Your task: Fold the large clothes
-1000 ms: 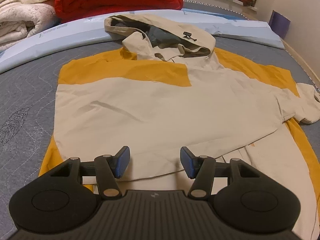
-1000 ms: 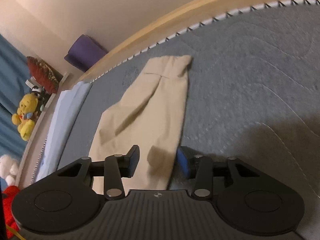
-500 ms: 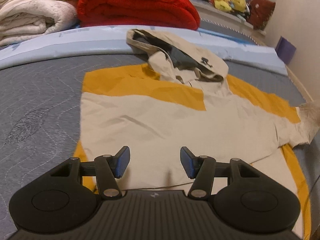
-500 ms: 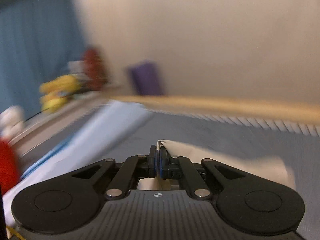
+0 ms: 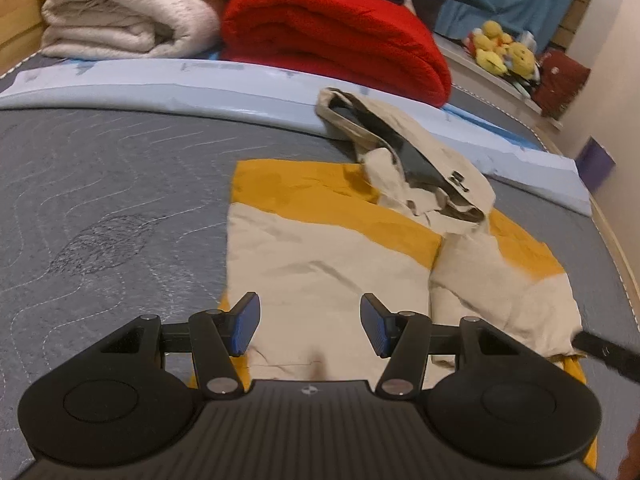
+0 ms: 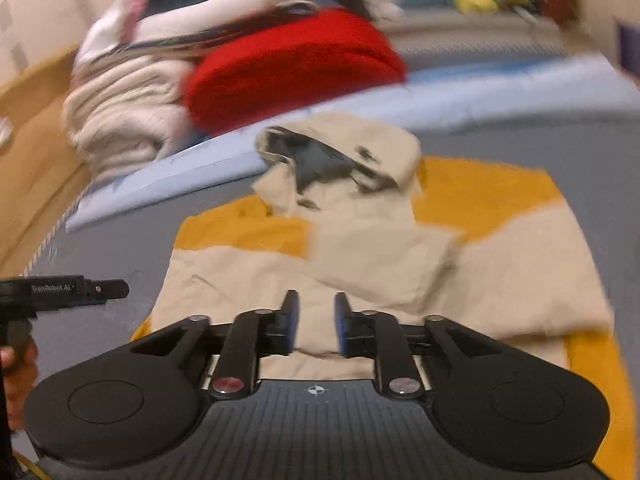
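Observation:
A beige and yellow hooded jacket (image 5: 320, 264) lies flat on the grey mattress (image 5: 100, 200), its hood (image 5: 420, 160) toward the far side. Its right sleeve (image 5: 500, 292) lies folded across the body. My left gripper (image 5: 310, 324) hovers open above the lower hem with nothing between its fingers. My right gripper (image 6: 316, 324) hangs over the jacket (image 6: 380, 264) near the folded sleeve. Its jaws are opening and the pads press on no cloth. The left gripper's body (image 6: 64, 290) shows at the left edge of the right wrist view. The right wrist view is blurred.
A red blanket (image 5: 332, 36) and a cream blanket (image 5: 128, 12) are stacked behind a light blue pad (image 5: 160, 84) at the far side. Yellow plush toys (image 5: 504, 52) sit on a ledge. A wooden bed frame (image 5: 624, 264) runs along the right edge.
My right gripper shut on the sleeve end, swung it from the mattress over the jacket's body, and its jaws have parted. The left gripper drifted leftward and up, still open.

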`<move>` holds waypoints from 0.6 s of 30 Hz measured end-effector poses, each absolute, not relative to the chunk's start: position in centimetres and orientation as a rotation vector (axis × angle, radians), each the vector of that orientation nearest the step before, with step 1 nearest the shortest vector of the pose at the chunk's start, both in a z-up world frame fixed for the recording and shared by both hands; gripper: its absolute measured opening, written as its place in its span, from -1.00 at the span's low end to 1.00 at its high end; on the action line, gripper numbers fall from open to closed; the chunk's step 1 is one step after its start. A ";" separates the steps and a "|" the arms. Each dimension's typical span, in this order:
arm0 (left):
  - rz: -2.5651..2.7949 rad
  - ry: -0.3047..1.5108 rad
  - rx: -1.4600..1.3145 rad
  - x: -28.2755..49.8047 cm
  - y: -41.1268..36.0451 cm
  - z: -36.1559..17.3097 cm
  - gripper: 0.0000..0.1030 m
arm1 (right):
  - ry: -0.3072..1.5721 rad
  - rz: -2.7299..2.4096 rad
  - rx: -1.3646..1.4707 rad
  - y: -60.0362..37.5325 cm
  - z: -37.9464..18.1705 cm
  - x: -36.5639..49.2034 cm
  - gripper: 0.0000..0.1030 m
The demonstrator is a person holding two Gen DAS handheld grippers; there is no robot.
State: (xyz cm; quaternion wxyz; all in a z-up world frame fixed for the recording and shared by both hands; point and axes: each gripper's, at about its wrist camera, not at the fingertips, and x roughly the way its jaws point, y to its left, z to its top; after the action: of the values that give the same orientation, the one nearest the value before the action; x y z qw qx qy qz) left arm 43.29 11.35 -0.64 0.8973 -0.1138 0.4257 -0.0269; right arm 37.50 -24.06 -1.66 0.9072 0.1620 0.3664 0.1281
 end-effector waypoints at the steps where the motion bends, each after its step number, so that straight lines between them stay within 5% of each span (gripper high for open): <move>1: -0.052 0.884 -0.241 43.3 11.5 -0.7 0.18 | 0.751 0.232 0.383 -25.1 -1.7 37.2 -0.38; 4: -0.057 0.901 -0.252 43.5 11.1 -1.3 0.18 | 0.728 0.091 0.522 -28.4 -2.5 36.6 -0.12; 18: -0.087 0.945 -0.119 44.8 5.3 -4.4 0.18 | 0.958 0.030 0.721 -30.5 -11.7 41.4 -0.06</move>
State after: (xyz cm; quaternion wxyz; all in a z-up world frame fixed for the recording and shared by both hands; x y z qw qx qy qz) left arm 44.81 5.31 -4.39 0.8877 -0.0571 0.4548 -0.0420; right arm 41.41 -30.51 -11.70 0.8254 0.3394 0.4510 0.0141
